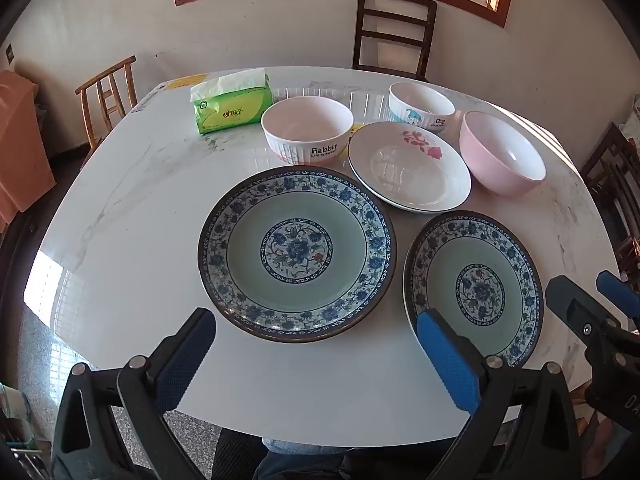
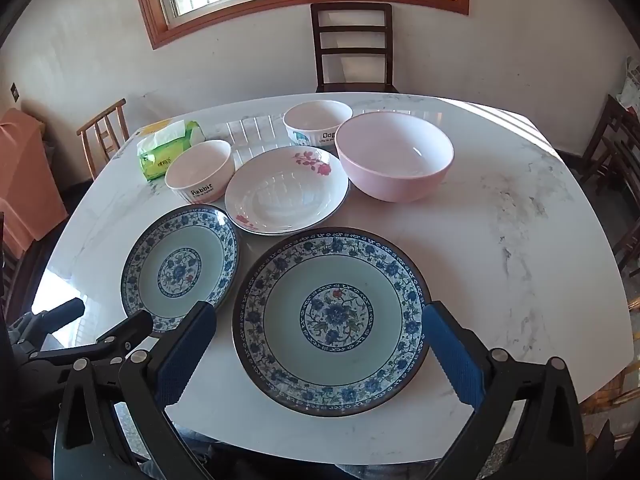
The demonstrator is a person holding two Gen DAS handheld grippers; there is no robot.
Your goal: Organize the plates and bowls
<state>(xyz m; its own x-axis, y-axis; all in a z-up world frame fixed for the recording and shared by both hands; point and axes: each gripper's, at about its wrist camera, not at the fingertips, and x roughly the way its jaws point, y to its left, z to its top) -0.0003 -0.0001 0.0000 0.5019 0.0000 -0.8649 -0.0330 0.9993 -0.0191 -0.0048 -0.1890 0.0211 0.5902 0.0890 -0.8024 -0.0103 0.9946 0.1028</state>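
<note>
A: Why do the left gripper (image 1: 314,350) and the right gripper (image 2: 320,344) both hang spread wide and empty?

B: Nothing's picked yet. Two blue plates (image 2: 332,322) lie near; white plate (image 2: 286,190) and bowls (image 2: 394,156) sit farther, unstacked.

Bare table (image 2: 520,240) lies right of the pink bowl (image 2: 394,156); plates (image 2: 332,320) crowd the near middle
</note>
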